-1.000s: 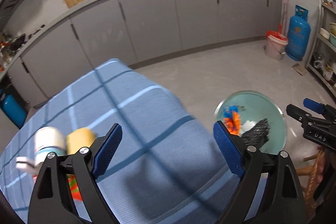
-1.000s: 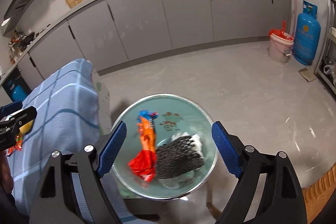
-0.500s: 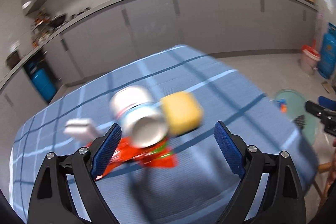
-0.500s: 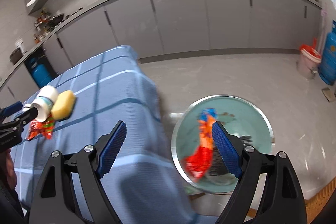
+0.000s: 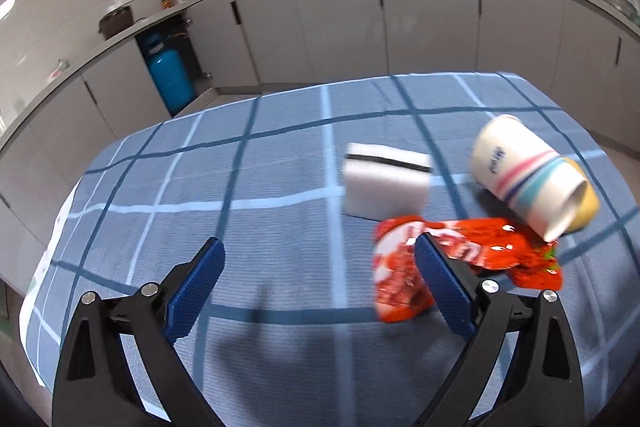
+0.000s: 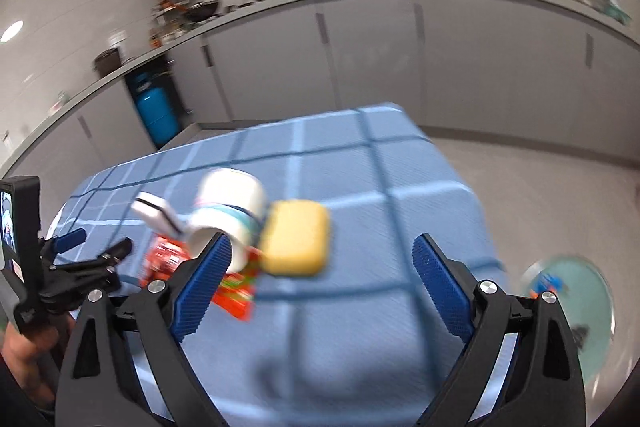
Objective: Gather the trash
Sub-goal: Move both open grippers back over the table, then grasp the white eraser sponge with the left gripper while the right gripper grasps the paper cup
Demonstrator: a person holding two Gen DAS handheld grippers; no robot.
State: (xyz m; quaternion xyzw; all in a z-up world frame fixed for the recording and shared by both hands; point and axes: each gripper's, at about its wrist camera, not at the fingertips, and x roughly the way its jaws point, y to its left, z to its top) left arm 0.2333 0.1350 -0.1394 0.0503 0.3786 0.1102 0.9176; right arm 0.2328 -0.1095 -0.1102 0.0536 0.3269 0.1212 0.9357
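Some trash is already lying in the round bin [image 6: 596, 311] on the floor beside the table [image 5: 248, 219]. Still waiting on the checked cloth: a tipped paper cup [image 5: 524, 179], a red snack wrapper [image 5: 404, 267], a white sponge [image 5: 386, 183] and a yellow sponge [image 6: 296, 239]. Both the left claw [image 5: 316, 291] and right claw [image 6: 320, 283] are opening, nothing between the jaws (cup and wrapper lettering is too blurred to read).

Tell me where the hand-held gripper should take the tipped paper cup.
Grip the paper cup across its mid-body, coming from above. It lies on its side, open rim toward the yellow sponge and over the red wrapper. The wall probably crushes least away from the rim.
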